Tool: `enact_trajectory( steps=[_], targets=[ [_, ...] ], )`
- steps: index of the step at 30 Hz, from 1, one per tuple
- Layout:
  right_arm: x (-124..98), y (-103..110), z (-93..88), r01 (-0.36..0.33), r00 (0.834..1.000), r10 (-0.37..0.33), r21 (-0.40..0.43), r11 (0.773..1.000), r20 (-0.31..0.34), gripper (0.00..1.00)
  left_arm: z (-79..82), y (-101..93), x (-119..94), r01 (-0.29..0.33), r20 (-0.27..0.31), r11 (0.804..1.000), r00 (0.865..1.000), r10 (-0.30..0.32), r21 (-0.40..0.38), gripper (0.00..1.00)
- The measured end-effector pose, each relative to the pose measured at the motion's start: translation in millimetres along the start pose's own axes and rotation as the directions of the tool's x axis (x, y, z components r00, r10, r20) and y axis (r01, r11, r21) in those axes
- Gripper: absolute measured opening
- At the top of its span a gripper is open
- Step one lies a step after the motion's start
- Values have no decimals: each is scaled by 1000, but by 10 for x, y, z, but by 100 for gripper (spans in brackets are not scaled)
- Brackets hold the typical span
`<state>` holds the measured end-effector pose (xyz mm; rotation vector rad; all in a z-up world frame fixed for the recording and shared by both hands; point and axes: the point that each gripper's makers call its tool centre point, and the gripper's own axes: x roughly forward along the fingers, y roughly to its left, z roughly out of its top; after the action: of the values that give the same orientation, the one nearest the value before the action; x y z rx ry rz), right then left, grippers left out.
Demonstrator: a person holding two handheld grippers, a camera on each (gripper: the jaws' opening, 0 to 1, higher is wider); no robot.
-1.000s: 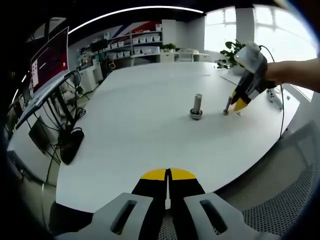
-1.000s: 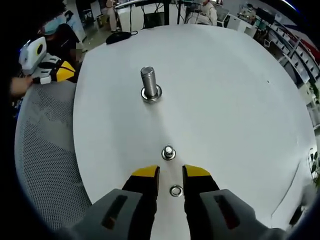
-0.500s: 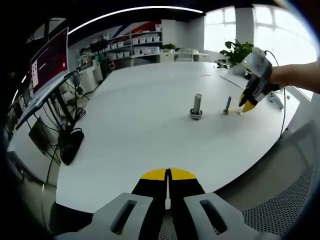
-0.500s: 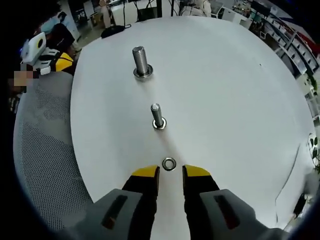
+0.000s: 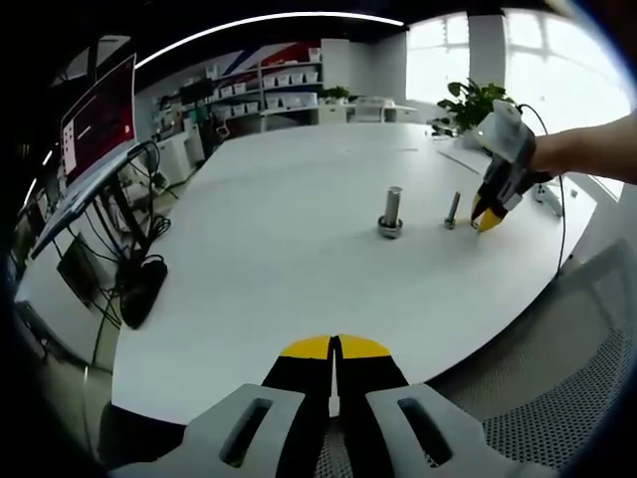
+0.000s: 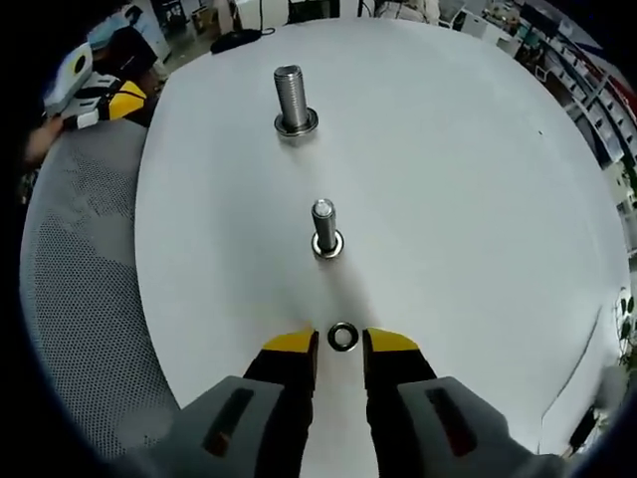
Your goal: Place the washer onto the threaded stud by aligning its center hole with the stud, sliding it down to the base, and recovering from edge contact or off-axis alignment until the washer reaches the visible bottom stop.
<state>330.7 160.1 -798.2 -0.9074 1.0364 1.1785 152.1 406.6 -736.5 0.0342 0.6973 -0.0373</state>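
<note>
In the right gripper view a small metal washer (image 6: 342, 337) lies flat on the white table (image 6: 478, 199), between the yellow tips of my right gripper (image 6: 340, 344), which is open with its jaws either side of it. Just beyond stands a thin threaded stud (image 6: 324, 225) with a washer at its base. Farther off is a thicker stud (image 6: 291, 100) on a wide base. In the left gripper view my left gripper (image 5: 334, 349) is shut at the table's near edge, with nothing in it. There the right gripper (image 5: 488, 216) reaches down beside the thin stud (image 5: 453, 209), right of the thick stud (image 5: 392, 211).
A grey mesh chair (image 6: 80, 279) sits by the table's edge. The left gripper (image 6: 95, 95) shows above that chair. Monitors (image 5: 95, 129), cables and shelves (image 5: 269, 85) stand beyond the table's far left. A plant (image 5: 470, 100) sits at the back right.
My right gripper has come down and forward, so the washer now sits between its tips instead of ahead of them. The left gripper has not moved.
</note>
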Motion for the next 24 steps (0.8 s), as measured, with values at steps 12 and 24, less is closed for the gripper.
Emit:
enact_trajectory(
  steps=[12, 24],
  targets=[
    [7, -7, -12, -26, 1000, 26, -19, 999, -4, 20, -6, 0, 3, -1, -2, 1000, 1000, 1, 2, 0],
    [1, 11, -23, -61, 998, 59, -90, 994, -30, 21, -9, 1, 3, -1, -4, 1000, 1000, 1, 2, 0]
  ],
)
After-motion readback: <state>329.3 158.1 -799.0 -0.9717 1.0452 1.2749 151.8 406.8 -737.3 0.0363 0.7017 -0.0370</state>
